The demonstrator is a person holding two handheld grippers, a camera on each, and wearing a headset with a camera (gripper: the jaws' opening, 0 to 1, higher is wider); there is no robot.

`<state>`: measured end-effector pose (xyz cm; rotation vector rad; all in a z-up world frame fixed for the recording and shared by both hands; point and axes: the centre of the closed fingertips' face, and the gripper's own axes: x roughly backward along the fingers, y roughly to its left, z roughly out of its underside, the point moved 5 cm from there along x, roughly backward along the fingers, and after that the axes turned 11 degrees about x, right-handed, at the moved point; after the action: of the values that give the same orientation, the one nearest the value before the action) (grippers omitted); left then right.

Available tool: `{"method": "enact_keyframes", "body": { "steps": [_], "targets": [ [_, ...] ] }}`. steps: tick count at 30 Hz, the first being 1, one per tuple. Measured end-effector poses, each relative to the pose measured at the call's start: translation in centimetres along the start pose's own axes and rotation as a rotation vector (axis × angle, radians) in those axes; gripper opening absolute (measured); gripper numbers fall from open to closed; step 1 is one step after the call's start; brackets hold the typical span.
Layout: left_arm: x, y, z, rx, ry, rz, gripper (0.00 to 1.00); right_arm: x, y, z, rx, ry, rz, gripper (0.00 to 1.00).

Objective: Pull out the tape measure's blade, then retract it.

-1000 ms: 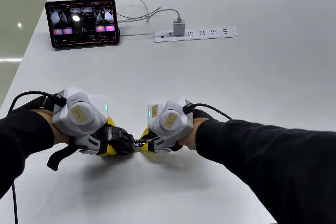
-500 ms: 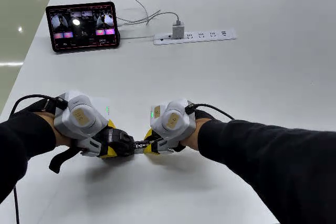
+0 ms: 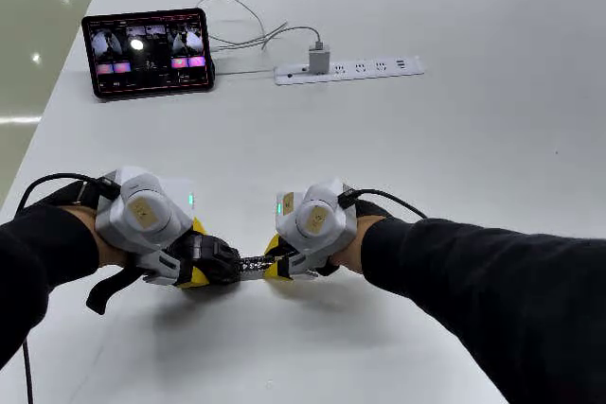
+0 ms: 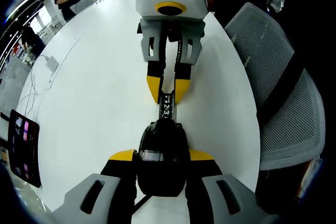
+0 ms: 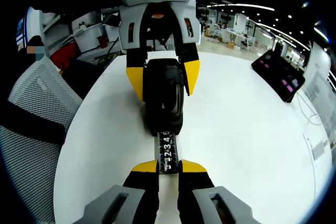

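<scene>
The black tape measure case [image 4: 161,157] [image 5: 164,96] [image 3: 213,258] rests low over the white table, and my left gripper [image 4: 161,156] [image 3: 196,262] is shut on its sides. A short stretch of black blade [image 4: 165,109] [image 5: 167,153] [image 3: 254,264] with white numerals reaches out of the case. My right gripper [image 5: 167,167] [image 3: 276,266] is shut on the blade's end, its yellow tips pinching it. The two grippers face each other a short way apart.
A tablet [image 3: 148,51] with a lit screen stands at the far left of the table [image 3: 398,158]. A white power strip [image 3: 350,69] with a plugged charger and cables lies at the far middle. A mesh office chair [image 4: 278,93] stands beside the table.
The grippers have drawn slightly apart, and a little more blade shows between the case and the right gripper. The head camera has shifted a bit.
</scene>
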<state>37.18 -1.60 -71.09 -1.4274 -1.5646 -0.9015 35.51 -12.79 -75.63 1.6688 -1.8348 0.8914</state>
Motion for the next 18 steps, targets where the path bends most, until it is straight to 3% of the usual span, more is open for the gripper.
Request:
{"method": "enact_keyframes", "body": {
  "steps": [18],
  "targets": [
    [-0.02,0.15,0.24,0.005,-0.023,-0.004,0.29,0.84,0.19,0.86,-0.017,0.011,0.001,0.09]
  ]
}}
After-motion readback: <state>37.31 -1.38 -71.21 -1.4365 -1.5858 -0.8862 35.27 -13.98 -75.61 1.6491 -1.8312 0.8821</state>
